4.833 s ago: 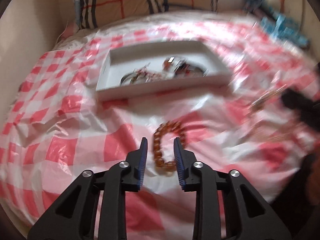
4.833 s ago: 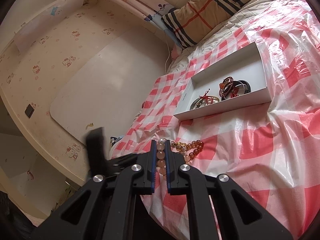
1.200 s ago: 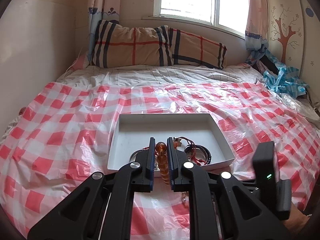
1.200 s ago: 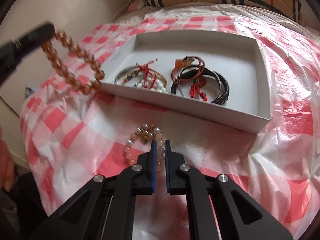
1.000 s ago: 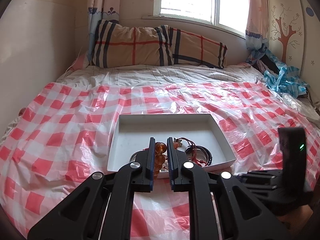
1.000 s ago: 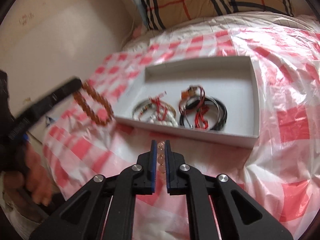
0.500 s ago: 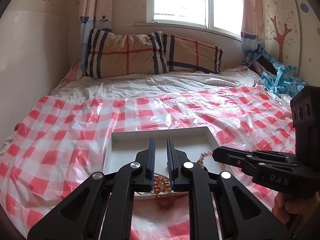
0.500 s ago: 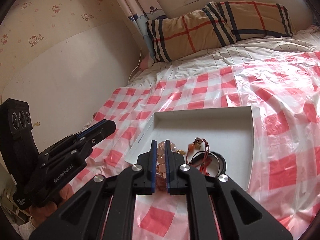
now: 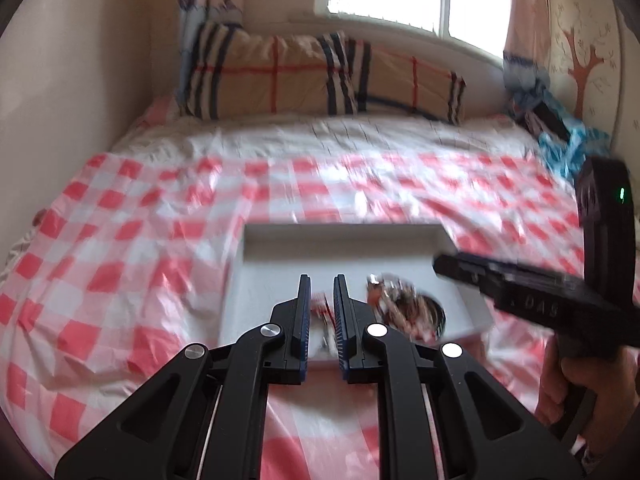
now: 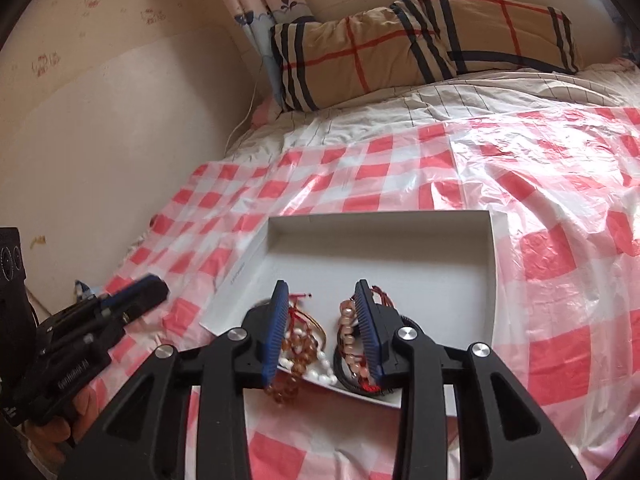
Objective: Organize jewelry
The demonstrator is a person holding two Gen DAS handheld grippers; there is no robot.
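A white tray [image 10: 400, 236] lies on the red-checked bed cover and holds several bracelets at its near end. In the right wrist view my right gripper [image 10: 322, 296] is open just above that end. An amber bead bracelet [image 10: 294, 354] lies over the tray's front edge between the fingers. A pink bead bracelet [image 10: 349, 334] lies by the right finger on black bangles. In the left wrist view my left gripper [image 9: 321, 286] is narrowly open and empty above the tray [image 9: 344, 248]. That view is blurred. The right gripper's body [image 9: 520, 292] shows at right.
A plaid pillow [image 10: 424, 36] lies at the head of the bed below a window. A wall runs along the bed's left side. Blue cloth [image 9: 568, 148] lies at the far right. The left gripper [image 10: 92, 320] and its hand show at the lower left of the right wrist view.
Both grippers have let go of their bead bracelets into the tray's near end. The right jaws have opened wide. The left jaws have parted slightly and pulled back.
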